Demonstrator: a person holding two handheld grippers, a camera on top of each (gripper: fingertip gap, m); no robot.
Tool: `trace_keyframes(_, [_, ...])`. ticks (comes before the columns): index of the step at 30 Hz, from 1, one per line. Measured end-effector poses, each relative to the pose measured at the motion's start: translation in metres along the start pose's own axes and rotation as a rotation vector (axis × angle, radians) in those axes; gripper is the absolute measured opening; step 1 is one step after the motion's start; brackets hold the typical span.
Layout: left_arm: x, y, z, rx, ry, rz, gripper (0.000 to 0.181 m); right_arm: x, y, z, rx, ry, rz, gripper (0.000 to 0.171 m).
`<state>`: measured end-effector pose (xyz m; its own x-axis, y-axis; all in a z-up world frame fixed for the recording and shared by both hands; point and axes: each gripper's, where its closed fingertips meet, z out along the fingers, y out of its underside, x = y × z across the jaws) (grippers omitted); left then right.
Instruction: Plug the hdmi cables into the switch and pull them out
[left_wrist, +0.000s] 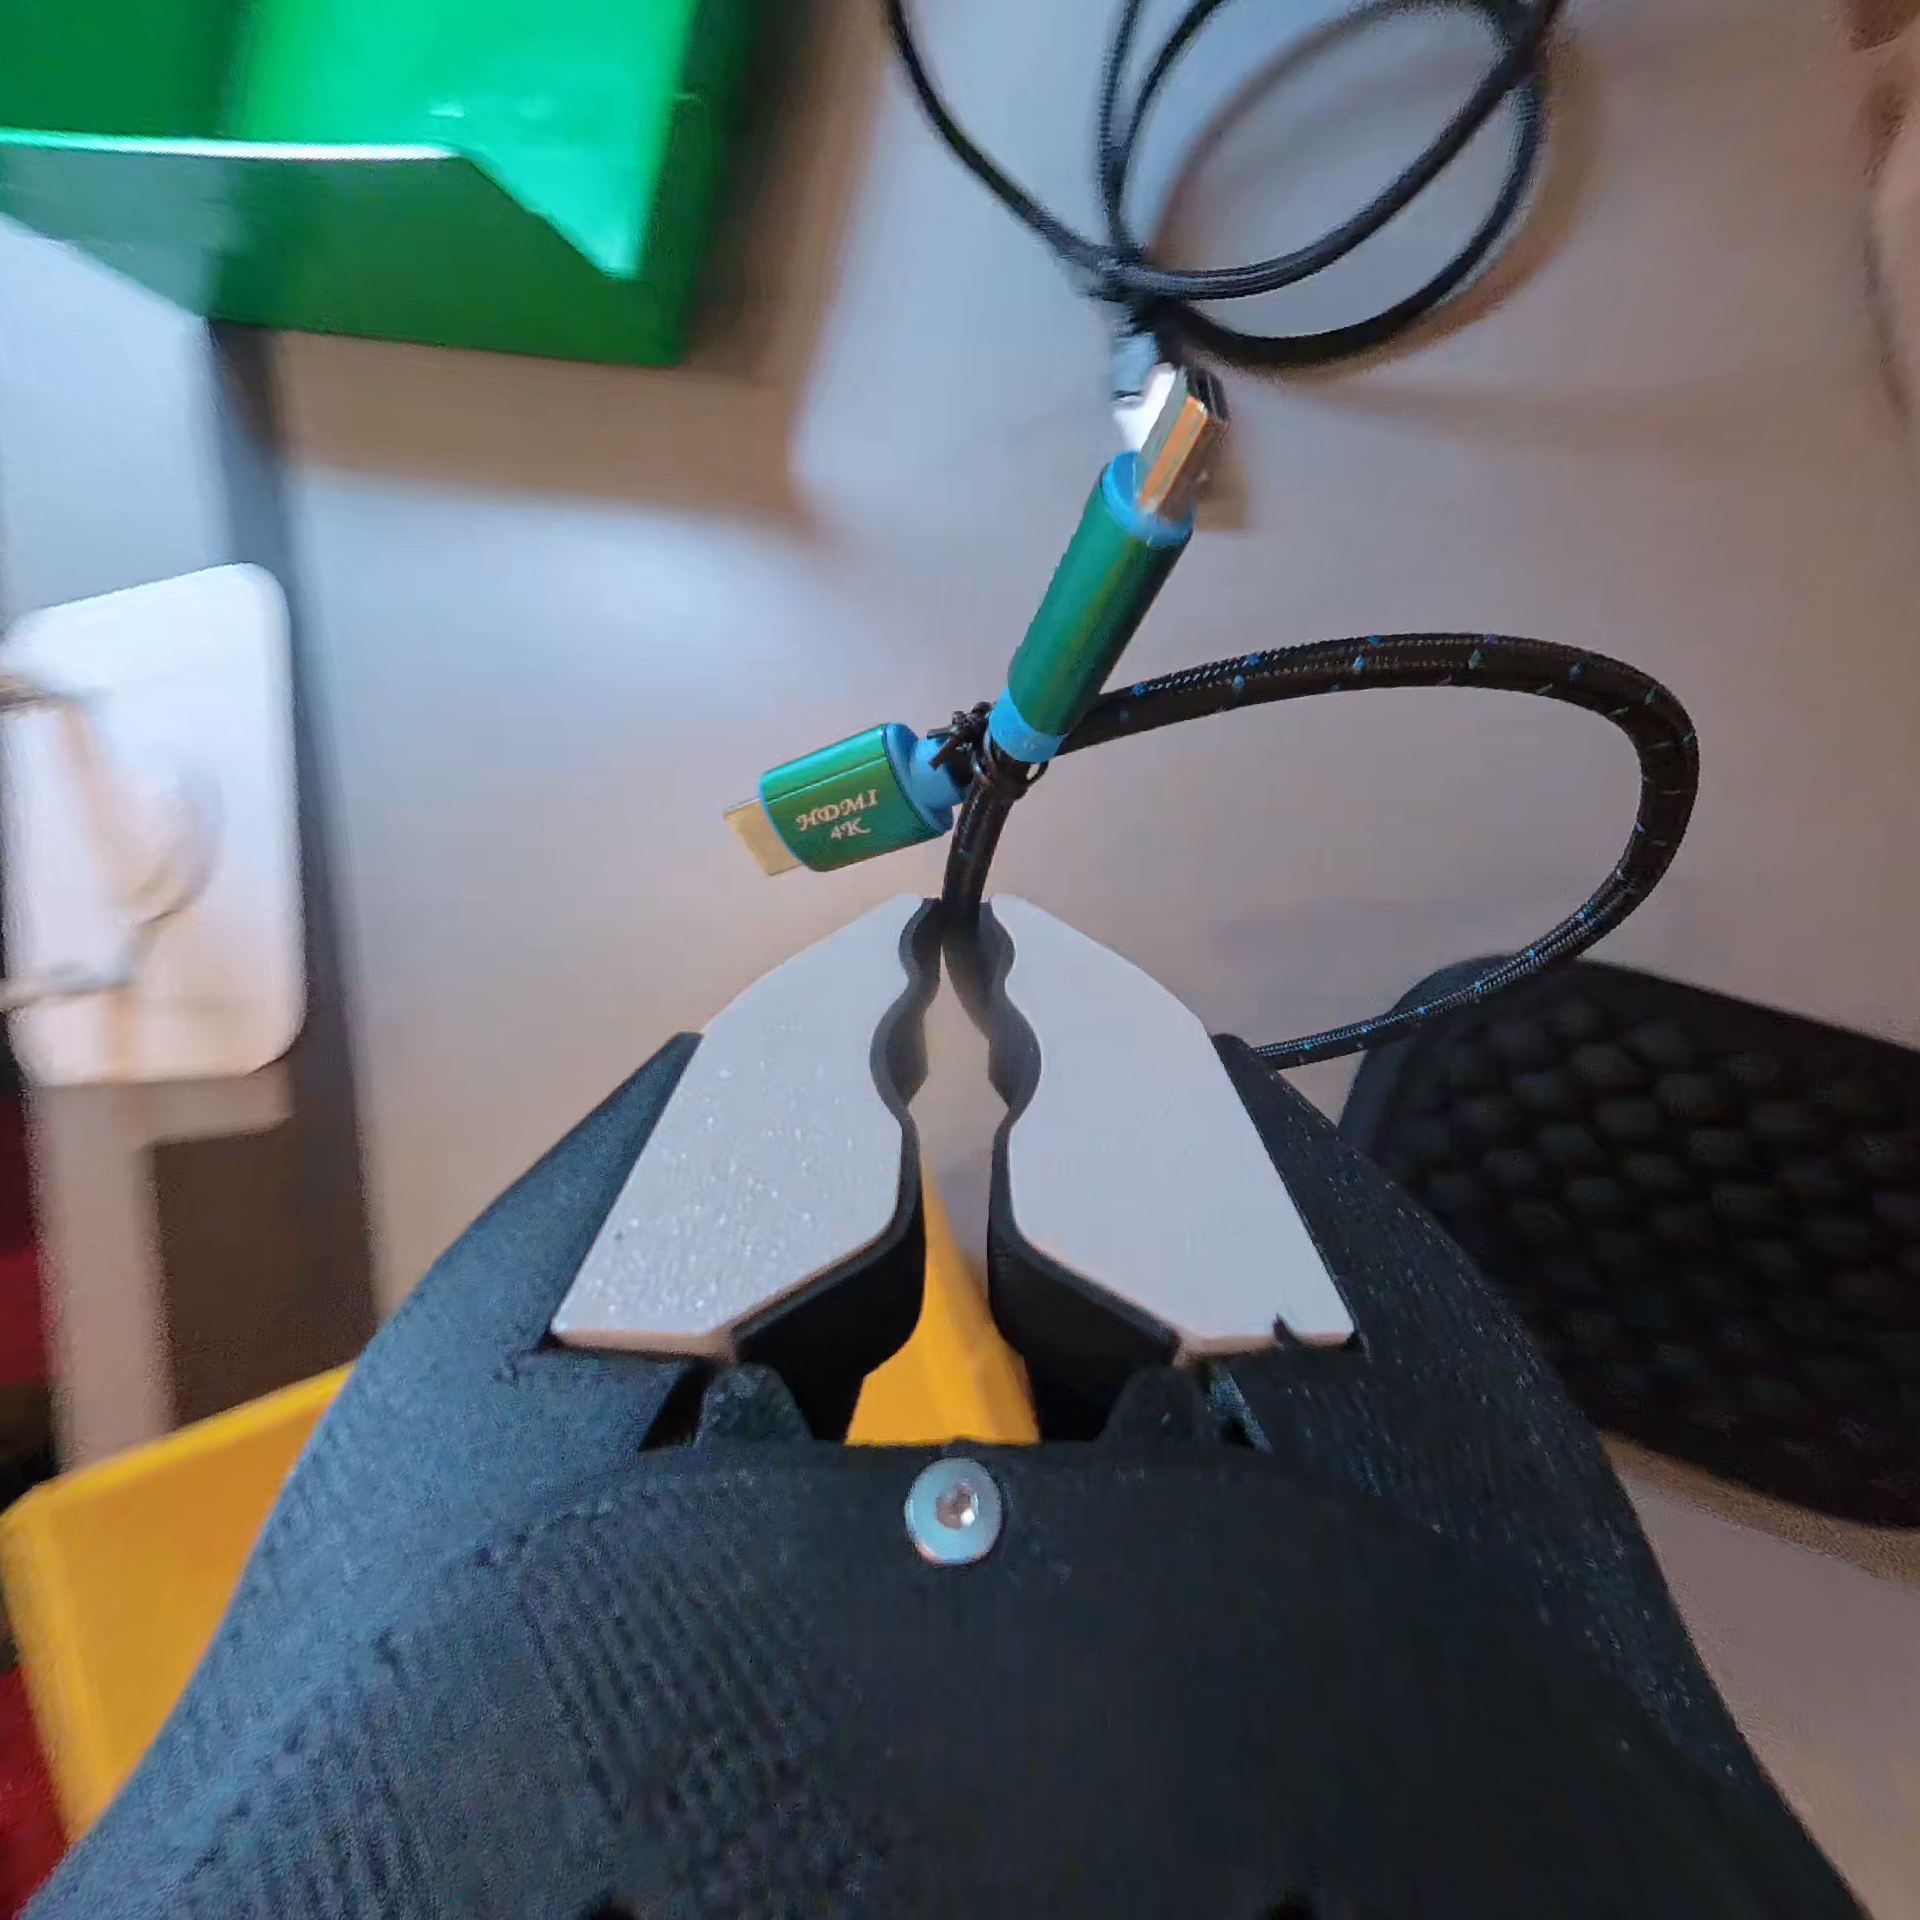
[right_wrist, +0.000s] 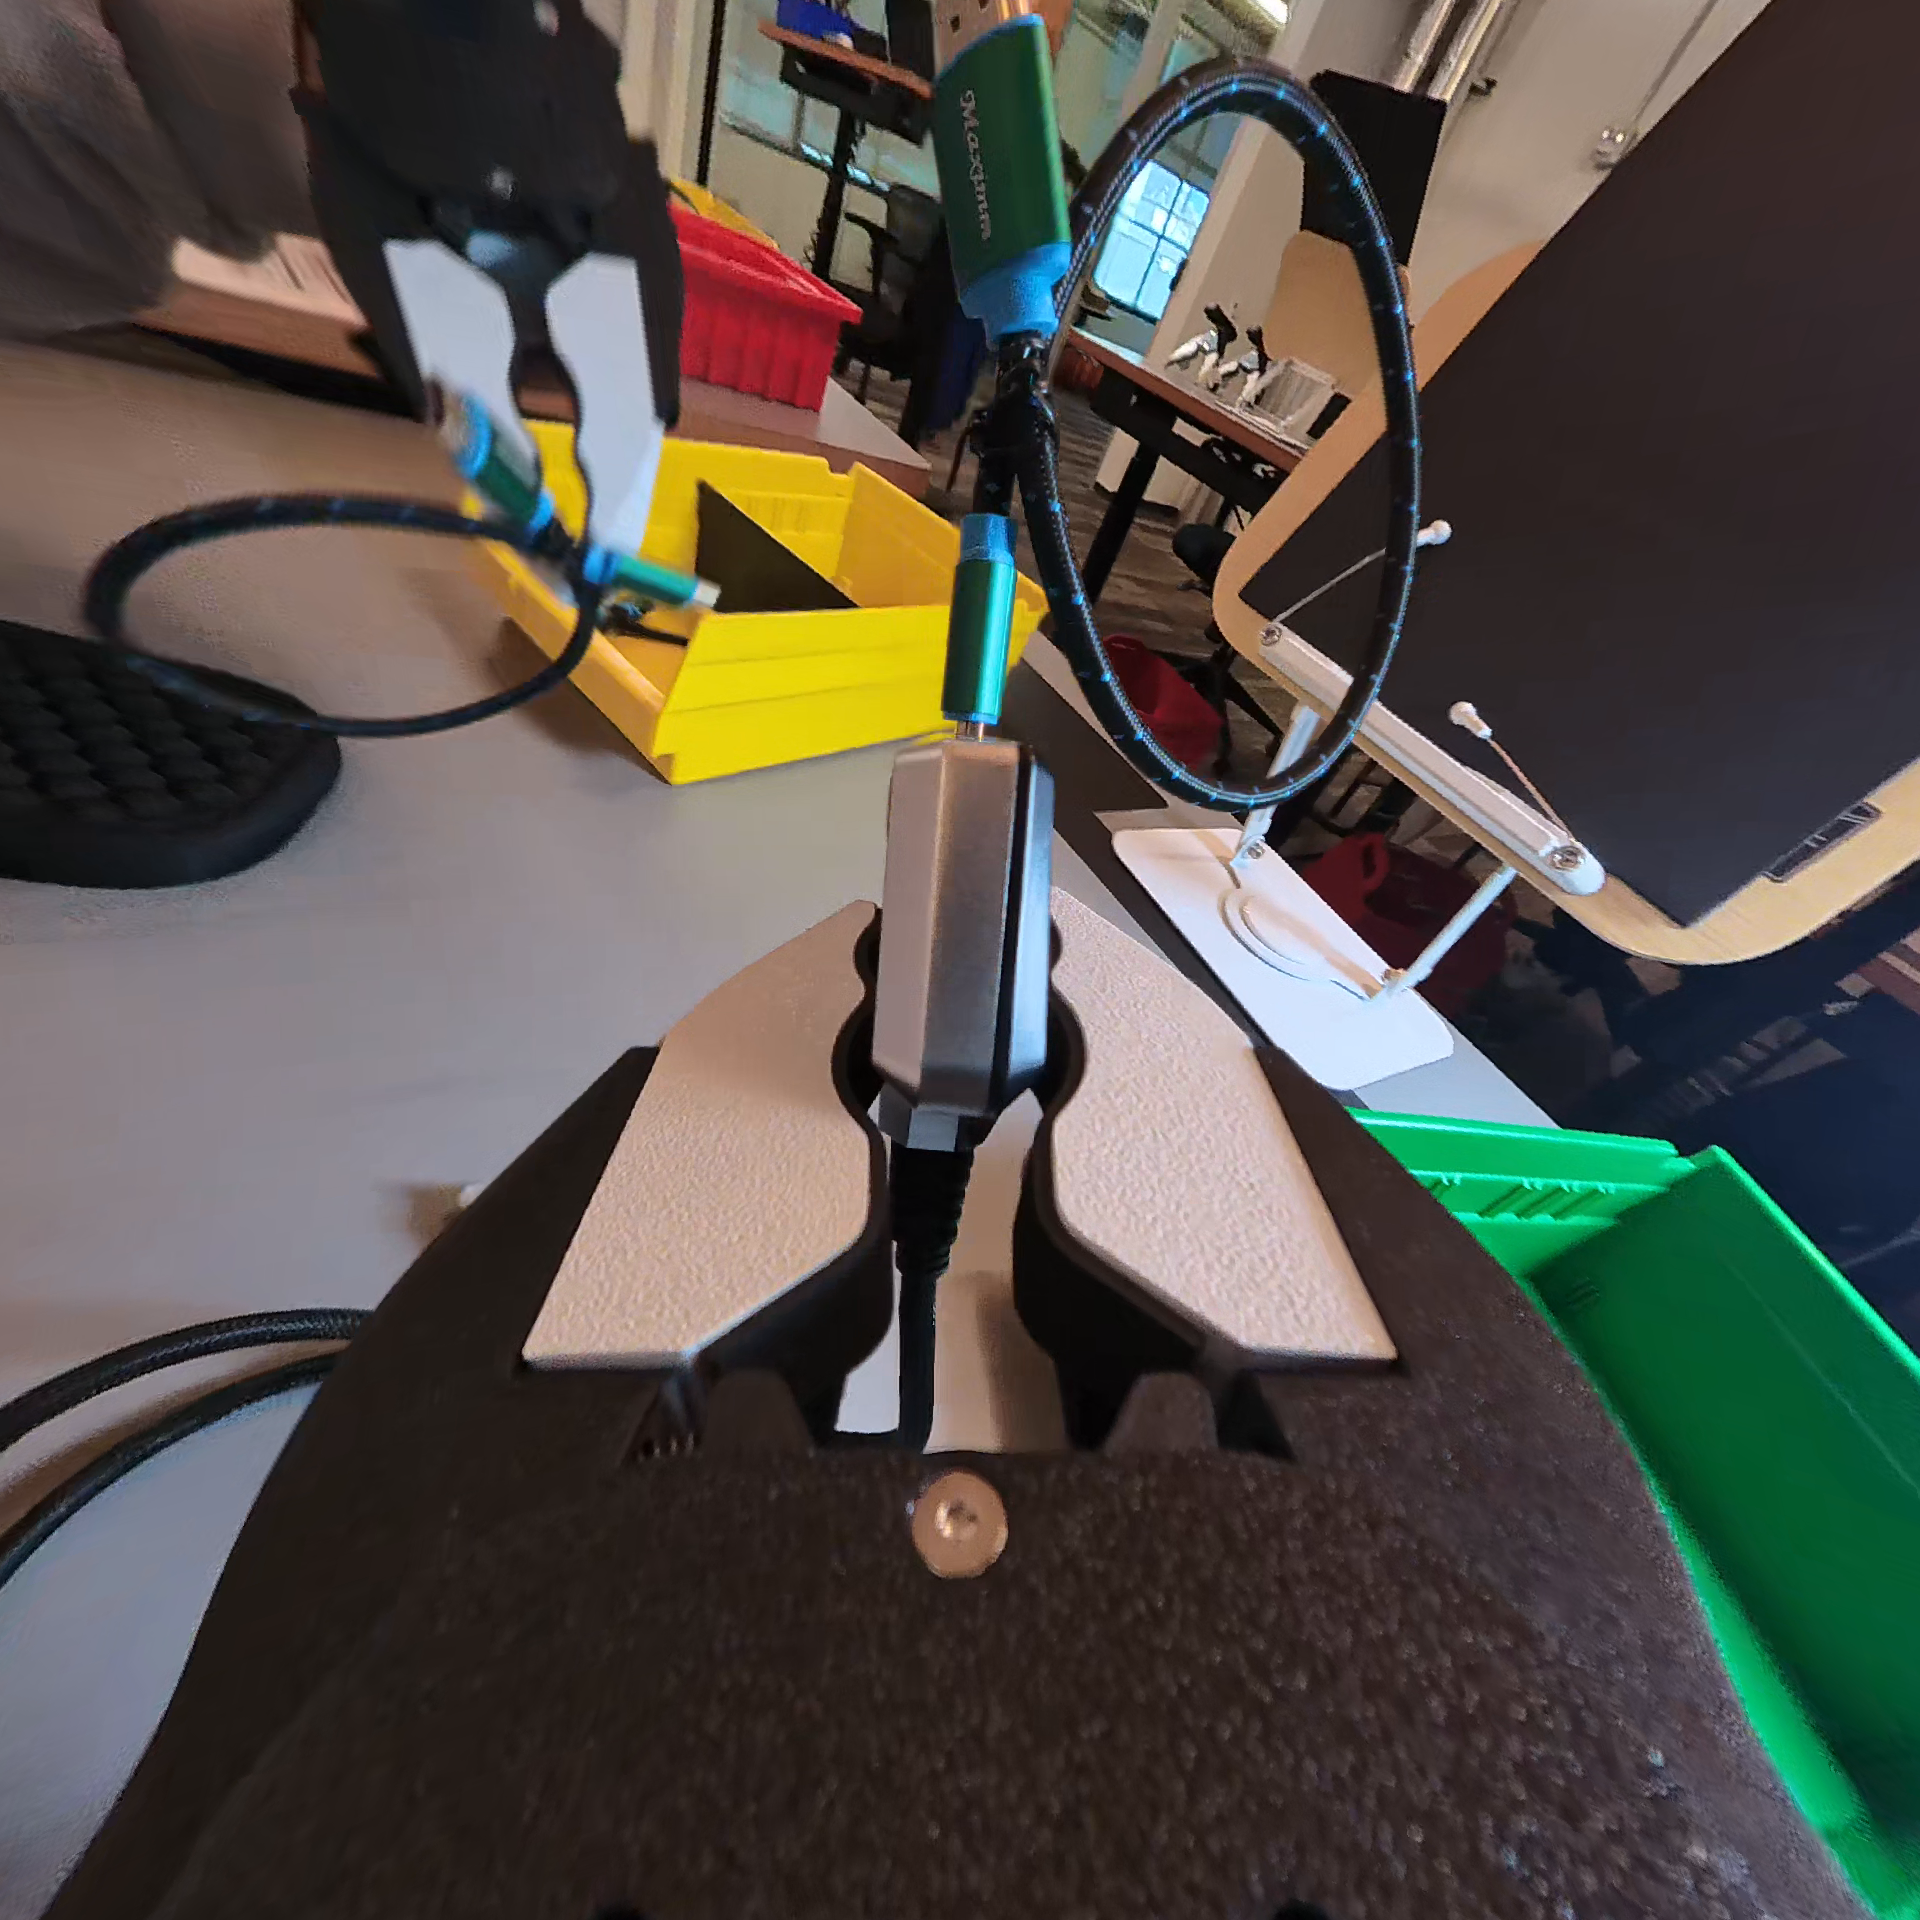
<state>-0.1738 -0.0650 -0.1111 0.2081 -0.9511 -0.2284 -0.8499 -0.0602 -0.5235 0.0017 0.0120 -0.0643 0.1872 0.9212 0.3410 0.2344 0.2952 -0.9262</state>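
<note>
My left gripper (left_wrist: 961, 914) is pinched nearly closed on the black braided cord of an HDMI cable (left_wrist: 1558, 665), gripping it right at the fingertips; just past the tips a small tie bundles the cord, and two green connectors fan out from there, one (left_wrist: 847, 795) pointing left with its gold plug bare, the other (left_wrist: 1101, 597) angling up and away, also unplugged. The cord loops out to the right of the fingers and drops back toward a black honeycomb-textured pad (left_wrist: 1662, 1226) on the grey table (left_wrist: 571, 623). Ahead and to the left I see a blurred green bin (left_wrist: 416, 208), and a yellow bin (left_wrist: 125, 1621) lies beneath the gripper body. My right gripper (right_wrist: 961, 935) is clamped around the grey metal switch (right_wrist: 951, 935), held upright between the fingers with its own black lead running back between them. A green connector (right_wrist: 979, 639) of a second HDMI cable (right_wrist: 1392, 416) sits plugged into the switch's top end, its cord arching in a tall loop above to another green connector (right_wrist: 997, 166). The left gripper (right_wrist: 551, 478) shows farther off to the left
</note>
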Motion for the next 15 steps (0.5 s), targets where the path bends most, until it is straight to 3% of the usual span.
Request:
trace_keyframes(4, [0.028, 0.002, 0.071, 0.025, 0.237, -0.071, 0.007, 0.005, 0.011, -0.001, -0.063, 0.042, -0.046, 0.023])
trace_keyframes(7, [0.032, 0.008, 0.11, 0.014, 0.293, -0.102, 0.007, 0.008, 0.017, -0.001, -0.092, 0.057, -0.06, 0.023])
trace_keyframes(11, [0.014, 0.012, 0.136, 0.006, 0.193, -0.108, 0.007, 0.013, 0.025, -0.002, -0.121, 0.074, -0.066, 0.023])
trace_keyframes(15, [-0.004, 0.004, 0.13, 0.034, 0.011, -0.076, 0.016, 0.017, 0.029, -0.003, -0.14, 0.082, -0.067, 0.023])
